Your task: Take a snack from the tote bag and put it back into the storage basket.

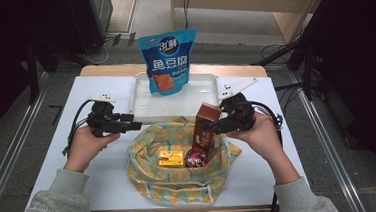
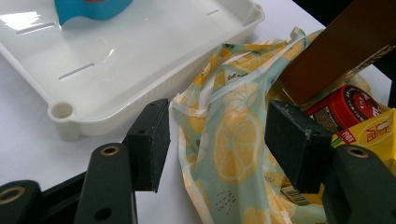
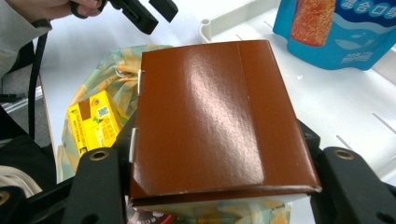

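In the high view, the left tool [image 1: 136, 125] sits left of centre, held level in the person's left hand [image 1: 86, 143] just beside the left rim of the cloth bag [image 1: 179, 187]. In the left gripper view its jaws stand wide apart with the bag's lemon-print edge lying between them; the pads are not pressing on the cloth, so this tool holds nothing.

The cloth bag lies open in the lower middle of the desk [image 1: 111, 176]. Inside it, at the centre of the frame, a yellow box [image 1: 171, 158] lies flat, and just to its right sits a round red tin [image 1: 196, 158], the two close together or touching.

Above the bag, in the upper middle, a white tray [image 1: 141, 107] rests on the desk, and a blue snack pouch [image 1: 168, 62] stands upright in it near its far edge.

Right of centre, the brown carton [image 1: 207, 125] rises tilted out of the bag, its lower end down beside the red tin. The right tool [image 1: 208, 126], held in the right hand [image 1: 262, 133], is closed on this carton: in the right gripper view the brown carton [image 3: 215, 116] fills the gap between the two jaws, with both of them against its sides. The yellow box [image 3: 93, 123] shows in the bag at the left of that view, and the pouch [image 3: 336, 28] at the upper right.
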Tool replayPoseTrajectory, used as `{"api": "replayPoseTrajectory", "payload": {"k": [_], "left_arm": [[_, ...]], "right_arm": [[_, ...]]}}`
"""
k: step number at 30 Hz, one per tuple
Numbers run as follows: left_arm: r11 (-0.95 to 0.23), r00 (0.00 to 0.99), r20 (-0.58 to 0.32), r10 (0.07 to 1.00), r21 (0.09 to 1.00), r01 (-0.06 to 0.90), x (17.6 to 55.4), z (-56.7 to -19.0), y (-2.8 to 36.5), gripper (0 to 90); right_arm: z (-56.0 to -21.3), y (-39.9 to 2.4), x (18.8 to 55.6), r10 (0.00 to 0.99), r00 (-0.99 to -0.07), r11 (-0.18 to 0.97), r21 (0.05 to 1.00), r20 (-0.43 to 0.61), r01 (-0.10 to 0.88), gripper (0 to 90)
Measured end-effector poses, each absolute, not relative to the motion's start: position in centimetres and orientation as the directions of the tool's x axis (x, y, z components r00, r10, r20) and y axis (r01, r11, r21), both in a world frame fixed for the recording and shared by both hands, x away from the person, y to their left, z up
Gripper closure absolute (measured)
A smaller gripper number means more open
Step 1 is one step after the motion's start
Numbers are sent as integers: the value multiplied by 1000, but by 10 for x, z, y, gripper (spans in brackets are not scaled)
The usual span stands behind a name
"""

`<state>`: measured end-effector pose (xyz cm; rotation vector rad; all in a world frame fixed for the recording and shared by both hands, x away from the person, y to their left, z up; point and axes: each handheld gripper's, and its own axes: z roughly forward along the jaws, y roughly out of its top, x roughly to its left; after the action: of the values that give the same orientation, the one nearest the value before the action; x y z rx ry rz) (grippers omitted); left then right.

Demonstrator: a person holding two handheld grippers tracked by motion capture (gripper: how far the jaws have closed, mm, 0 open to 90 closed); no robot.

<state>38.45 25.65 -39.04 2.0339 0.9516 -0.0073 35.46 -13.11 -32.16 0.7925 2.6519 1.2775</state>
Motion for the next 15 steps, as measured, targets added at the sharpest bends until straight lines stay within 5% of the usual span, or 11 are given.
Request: {"api": "replayPoseTrajectory", "payload": {"k": [15], "left_arm": [[-350,720,-328,612,704,618,384,-392,253,400]], "right_arm": [[-299,-140,356,501,-856,498,767,127,405,418]]}}
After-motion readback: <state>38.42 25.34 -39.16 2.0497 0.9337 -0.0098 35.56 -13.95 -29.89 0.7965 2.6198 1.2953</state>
